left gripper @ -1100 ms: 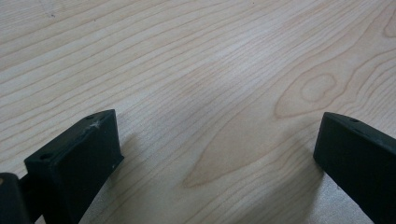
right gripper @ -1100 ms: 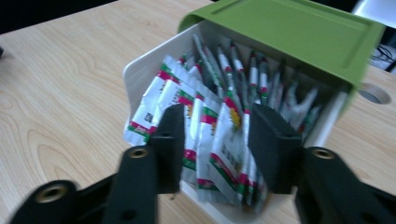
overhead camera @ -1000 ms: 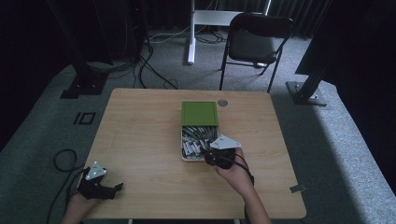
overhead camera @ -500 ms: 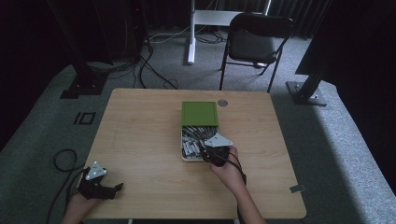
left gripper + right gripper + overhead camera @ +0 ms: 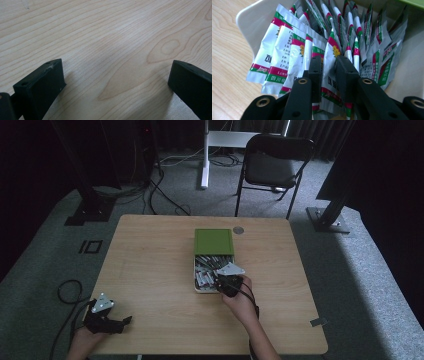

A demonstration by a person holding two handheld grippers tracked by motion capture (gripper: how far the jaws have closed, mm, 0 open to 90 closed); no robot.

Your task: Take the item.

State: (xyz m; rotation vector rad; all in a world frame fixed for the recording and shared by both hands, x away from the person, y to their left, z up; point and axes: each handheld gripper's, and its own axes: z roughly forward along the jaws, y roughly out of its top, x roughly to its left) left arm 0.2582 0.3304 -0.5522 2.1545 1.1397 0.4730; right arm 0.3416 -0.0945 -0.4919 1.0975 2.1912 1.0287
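Observation:
A white box [image 5: 196, 276] with a green lid [image 5: 213, 241] slid back over its far half stands mid-table, packed with several white, green and red sachets [image 5: 205, 267]. My right gripper [image 5: 217, 279] reaches into its near end. In the right gripper view the box wall [image 5: 249, 22] is at the left, and my right gripper [image 5: 328, 60] has one upright sachet [image 5: 329, 80] in the narrow gap between its jaws. The jaws have just been closing and their pads do not visibly squeeze it. My left gripper [image 5: 125, 320] rests open at the table's near left corner, with bare wood between its jaws [image 5: 116, 75].
The wooden table [image 5: 150, 270] carries a small round disc [image 5: 238, 230] behind the box. A black folding chair [image 5: 272, 165] stands beyond the far edge. Cables [image 5: 67, 292] lie on the carpet at the left, and a stand base [image 5: 327, 220] at the right.
My right hand has moved up and left in the high view, bringing its gripper over the box's near end and lower. The left hand has not moved.

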